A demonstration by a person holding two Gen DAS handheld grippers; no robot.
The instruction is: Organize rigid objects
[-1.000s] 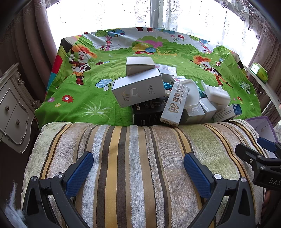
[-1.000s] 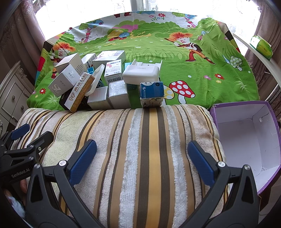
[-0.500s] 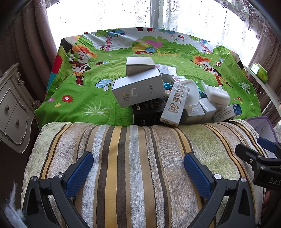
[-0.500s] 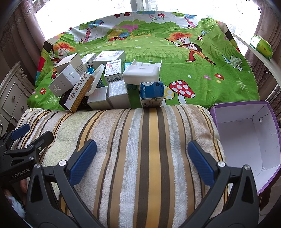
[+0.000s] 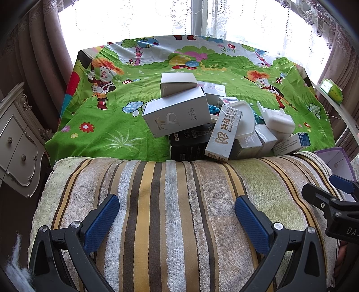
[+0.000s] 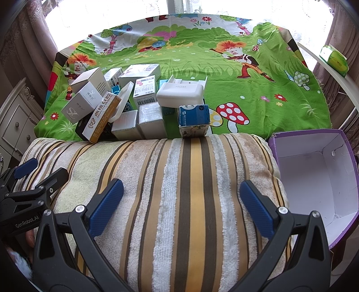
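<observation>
A heap of small cartons lies on the green cartoon cloth (image 5: 107, 134) beyond a striped cushion (image 5: 179, 202): a large white box (image 5: 177, 114), a black box (image 5: 190, 143), a dental box (image 5: 225, 132), a white plastic holder (image 6: 179, 94) and a blue-and-white box (image 6: 194, 120). An open purple box (image 6: 318, 170) stands empty to the right of the cushion. My left gripper (image 5: 177, 220) and my right gripper (image 6: 181, 206) are both open and empty, low over the cushion, well short of the heap.
A cream drawer cabinet (image 5: 15, 139) stands at the left. Curtains and a bright window (image 5: 202, 18) are behind the table. A white curved shelf at the right carries a green pack (image 6: 335, 58). The cloth's far half (image 6: 246, 56) holds no boxes.
</observation>
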